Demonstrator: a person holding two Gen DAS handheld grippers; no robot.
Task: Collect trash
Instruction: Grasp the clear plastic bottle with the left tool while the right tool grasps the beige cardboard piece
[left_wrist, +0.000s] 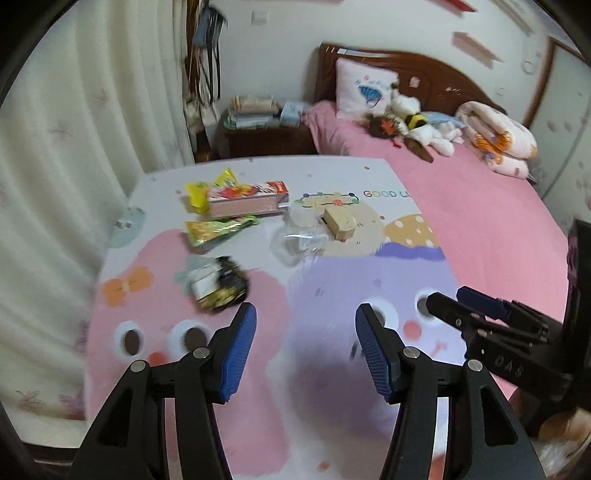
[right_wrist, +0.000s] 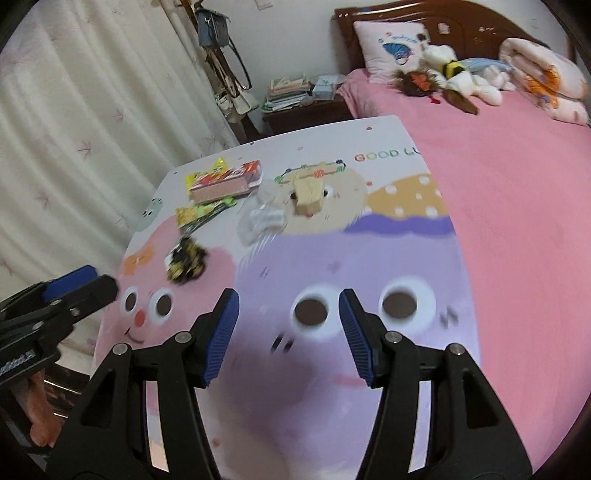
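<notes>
Trash lies on a cartoon-printed mat (left_wrist: 258, 369) spread over the bed. A crumpled black and gold wrapper (left_wrist: 218, 282) (right_wrist: 185, 263) lies nearest, just beyond my left gripper (left_wrist: 304, 321), which is open and empty. Farther off are a green-yellow snack bag (left_wrist: 216, 229) (right_wrist: 201, 214), a pink carton (left_wrist: 245, 201) (right_wrist: 225, 182) on a yellow packet (left_wrist: 197, 194), a crushed clear plastic bottle (left_wrist: 299, 240) (right_wrist: 262, 219) and a small tan box (left_wrist: 340, 221) (right_wrist: 308, 201). My right gripper (right_wrist: 288, 306) hangs open and empty over the mat's purple face.
The pink bed sheet (right_wrist: 517, 221) stretches right, with a pillow (left_wrist: 364, 86), plush toys (left_wrist: 417, 123) and a rolled quilt (left_wrist: 498, 136) near the wooden headboard. A nightstand (left_wrist: 266, 134) with stacked books stands behind the mat. A curtain (left_wrist: 74, 147) hangs at left.
</notes>
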